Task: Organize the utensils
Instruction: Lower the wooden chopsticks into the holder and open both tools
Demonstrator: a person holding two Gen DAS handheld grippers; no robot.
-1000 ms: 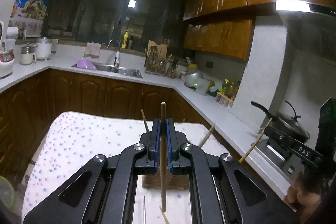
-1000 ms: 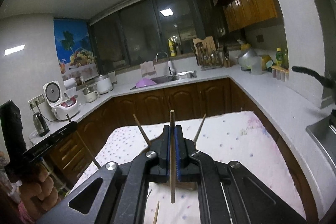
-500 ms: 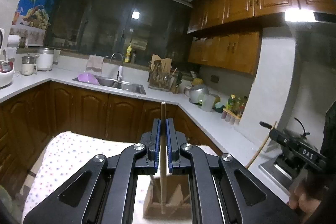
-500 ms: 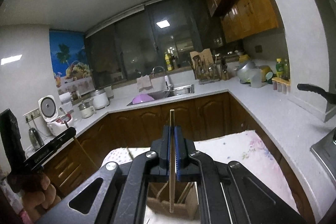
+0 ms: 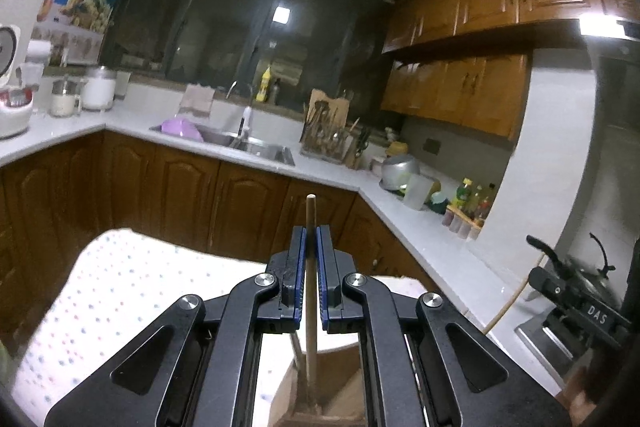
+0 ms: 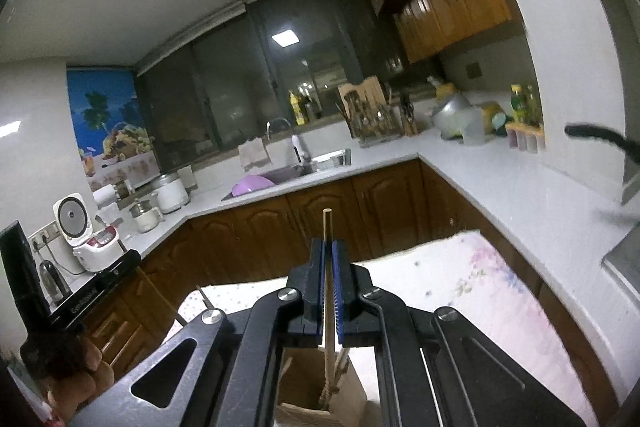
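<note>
Since the earlier frames both grippers have been carried over the wooden holder (image 5: 320, 399), which then lay farther ahead on the dotted cloth (image 5: 120, 291) and is now seen directly beneath the jaws. The left gripper (image 5: 311, 259) is pinched on a chopstick (image 5: 310, 291) held upright, its lower end down in the holder. The right gripper (image 6: 328, 275) likewise clamps a second chopstick (image 6: 328, 307) above the holder (image 6: 320, 403), presumably so that each drops straight in upon release.

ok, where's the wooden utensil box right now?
Low centre in both wrist views: the wooden box sits on the dotted cloth just below the shut left gripper and right gripper, each chopstick's lower end reaching into it.
</note>
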